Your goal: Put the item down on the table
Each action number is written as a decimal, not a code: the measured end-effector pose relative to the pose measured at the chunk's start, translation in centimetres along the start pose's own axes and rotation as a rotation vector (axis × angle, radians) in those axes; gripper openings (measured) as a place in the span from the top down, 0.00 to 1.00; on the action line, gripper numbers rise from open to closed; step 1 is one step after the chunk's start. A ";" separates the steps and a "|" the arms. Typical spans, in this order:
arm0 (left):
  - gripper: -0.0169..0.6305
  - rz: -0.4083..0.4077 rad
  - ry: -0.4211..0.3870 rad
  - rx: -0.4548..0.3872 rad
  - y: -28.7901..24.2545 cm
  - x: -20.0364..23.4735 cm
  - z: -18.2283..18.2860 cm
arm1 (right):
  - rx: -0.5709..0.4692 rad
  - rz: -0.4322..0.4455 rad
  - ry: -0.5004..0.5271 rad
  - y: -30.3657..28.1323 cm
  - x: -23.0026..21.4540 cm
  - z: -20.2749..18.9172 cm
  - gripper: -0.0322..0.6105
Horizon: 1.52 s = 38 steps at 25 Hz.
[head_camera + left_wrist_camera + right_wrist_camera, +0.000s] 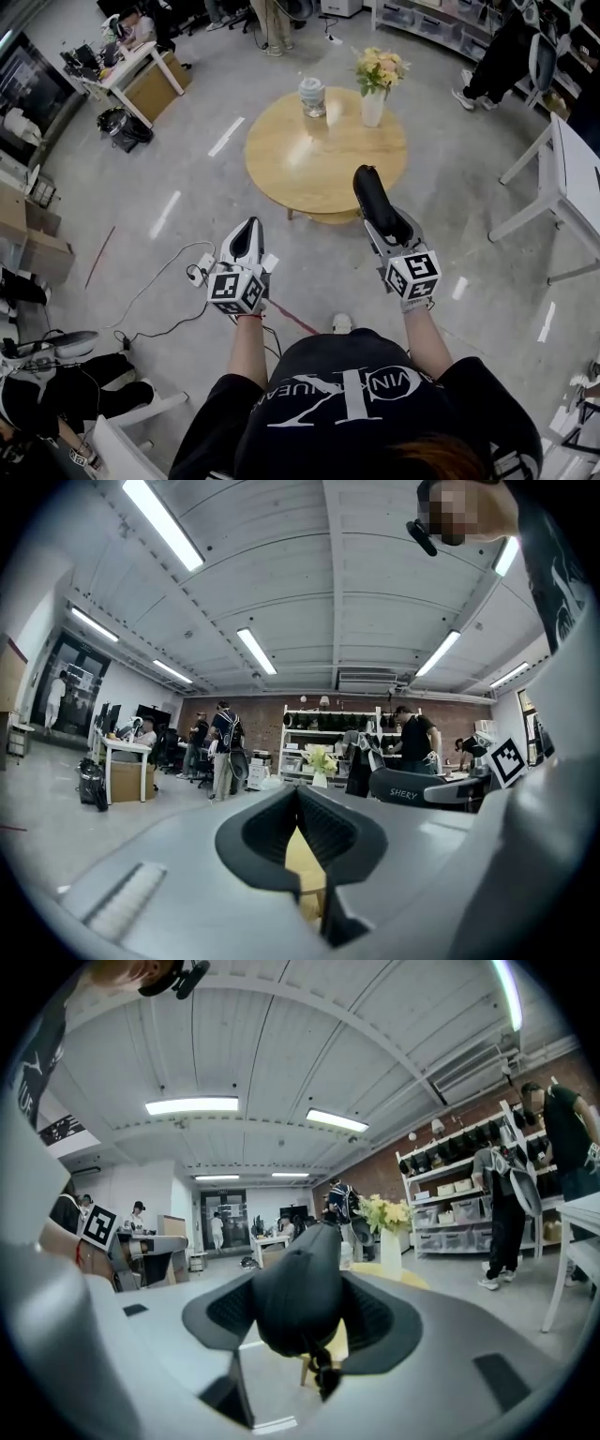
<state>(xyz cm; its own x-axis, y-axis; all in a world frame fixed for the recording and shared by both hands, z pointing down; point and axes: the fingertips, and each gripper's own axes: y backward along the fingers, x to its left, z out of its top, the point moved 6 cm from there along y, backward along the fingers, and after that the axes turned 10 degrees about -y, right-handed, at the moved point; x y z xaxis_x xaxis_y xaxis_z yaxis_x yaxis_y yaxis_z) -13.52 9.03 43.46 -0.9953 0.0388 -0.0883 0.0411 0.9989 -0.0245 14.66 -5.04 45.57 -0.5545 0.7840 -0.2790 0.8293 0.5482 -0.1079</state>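
At the far left a white power strip (199,270) is lying on the glossy grey floor (187,159), with its cables trailing off. The left gripper (247,230) is hovering above that floor, its jaws pressed together with nothing between them. Ahead, a round wooden table (309,169) is carrying a glass jar (311,97) and a white vase of yellow flowers (374,94) near its far edge. The right gripper (386,228) is clamping a long black item (372,192), which is hanging in the air in line with the table's near right edge. In the left gripper view, white lettering on the item is reading "SHERY". The person's black shirt (309,375) is showing large white print that is only partly legible. A white desk (574,178) is standing at the far right.
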 end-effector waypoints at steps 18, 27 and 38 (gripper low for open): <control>0.95 -0.019 0.010 0.027 -5.9 -0.6 -0.4 | 0.027 0.002 -0.025 -1.7 -3.3 -0.4 0.54; 0.95 -0.090 -0.008 0.011 -9.3 0.3 -1.3 | 0.069 -0.024 -0.005 -4.0 -3.4 -0.5 0.54; 0.95 -0.162 0.020 0.043 -15.6 4.4 -3.6 | 0.136 -0.073 -0.017 -10.5 -4.5 -0.7 0.54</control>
<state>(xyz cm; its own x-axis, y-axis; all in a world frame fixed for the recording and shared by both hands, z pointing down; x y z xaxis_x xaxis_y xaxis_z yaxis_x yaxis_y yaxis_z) -18.83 -6.25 46.99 -0.9908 -0.1216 -0.0596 -0.1167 0.9900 -0.0798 8.45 -14.14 48.61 -0.6134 0.7379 -0.2816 0.7891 0.5583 -0.2561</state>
